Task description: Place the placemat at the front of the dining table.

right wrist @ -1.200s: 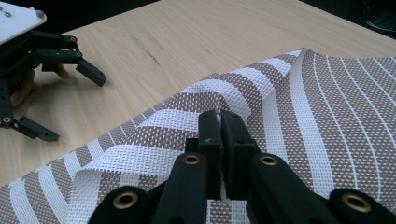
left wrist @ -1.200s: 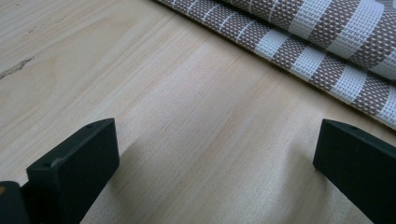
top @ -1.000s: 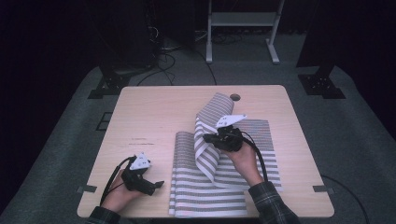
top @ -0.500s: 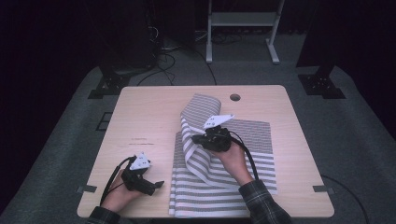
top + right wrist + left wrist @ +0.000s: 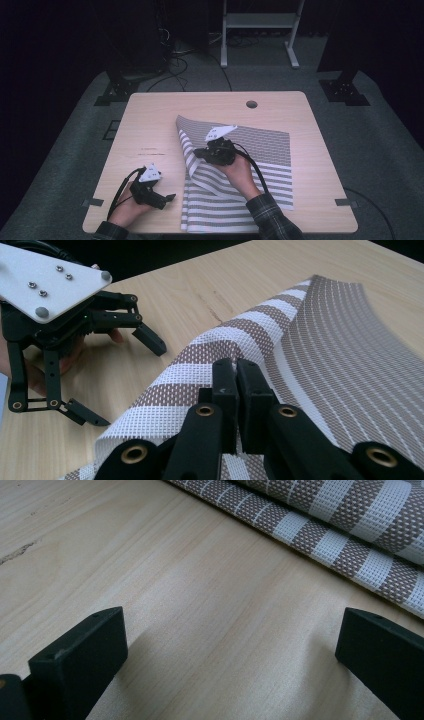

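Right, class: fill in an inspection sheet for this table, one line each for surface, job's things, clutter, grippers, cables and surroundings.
Surface: pale wood table, round hole near the far edge.
Job's things: striped mat lying flat at the right, its left part lifted and folded over.
Clutter: nothing seen.
Grippers: right gripper shut on the mat's raised fold; left gripper open, resting on the table beside the mat, holding nothing.
Cables: black cable runs from the right gripper along the forearm; another loops from the left.
Surroundings: dark room, grey carpet, white stand and loose wires behind the table.
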The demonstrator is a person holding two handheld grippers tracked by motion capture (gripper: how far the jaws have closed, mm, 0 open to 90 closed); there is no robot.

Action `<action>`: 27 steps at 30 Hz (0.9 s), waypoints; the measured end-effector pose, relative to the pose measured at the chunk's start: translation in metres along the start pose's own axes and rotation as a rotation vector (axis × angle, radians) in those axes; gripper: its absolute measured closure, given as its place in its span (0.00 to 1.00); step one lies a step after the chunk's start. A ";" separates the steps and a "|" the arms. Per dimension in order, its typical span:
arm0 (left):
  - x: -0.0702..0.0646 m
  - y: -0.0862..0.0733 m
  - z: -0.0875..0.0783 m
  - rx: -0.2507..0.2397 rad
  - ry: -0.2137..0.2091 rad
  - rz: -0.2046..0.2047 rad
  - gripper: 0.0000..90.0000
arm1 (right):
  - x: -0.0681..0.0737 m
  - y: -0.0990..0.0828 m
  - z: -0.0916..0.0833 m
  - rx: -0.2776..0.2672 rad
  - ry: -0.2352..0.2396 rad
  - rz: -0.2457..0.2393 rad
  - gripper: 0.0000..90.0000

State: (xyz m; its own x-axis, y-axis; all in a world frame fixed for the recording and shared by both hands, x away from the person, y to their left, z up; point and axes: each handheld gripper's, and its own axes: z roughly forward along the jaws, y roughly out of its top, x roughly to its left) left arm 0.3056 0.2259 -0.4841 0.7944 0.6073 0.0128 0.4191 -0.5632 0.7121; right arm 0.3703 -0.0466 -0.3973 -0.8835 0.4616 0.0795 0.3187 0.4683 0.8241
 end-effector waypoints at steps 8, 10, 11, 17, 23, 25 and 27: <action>0.000 0.000 0.000 0.000 0.001 0.001 0.00 | 0.006 -0.003 0.018 0.028 0.011 -0.008 0.97; 0.000 0.000 0.000 -0.001 0.001 0.000 0.00 | 0.006 -0.004 0.023 0.033 0.012 -0.007 0.97; 0.000 0.000 0.000 0.000 0.002 0.001 0.00 | 0.006 -0.005 0.025 0.036 0.015 -0.004 0.97; 0.000 0.000 0.000 -0.002 0.001 0.001 0.00 | 0.009 -0.009 0.040 0.057 0.025 -0.010 0.96; 0.000 0.000 0.000 -0.002 0.001 0.001 0.00 | 0.014 -0.011 0.051 0.081 0.033 -0.016 0.93; 0.000 0.000 0.000 -0.002 0.001 0.001 0.00 | 0.015 -0.012 0.053 0.080 0.043 -0.015 0.90; 0.000 0.000 0.000 -0.002 0.001 0.001 0.00 | 0.017 -0.011 0.053 0.074 0.050 -0.010 0.86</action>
State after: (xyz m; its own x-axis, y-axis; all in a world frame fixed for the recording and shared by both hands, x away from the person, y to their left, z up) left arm 0.3057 0.2258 -0.4842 0.7943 0.6074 0.0138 0.4177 -0.5624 0.7136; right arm 0.3701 -0.0043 -0.4349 -0.9023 0.4192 0.1003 0.3323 0.5283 0.7813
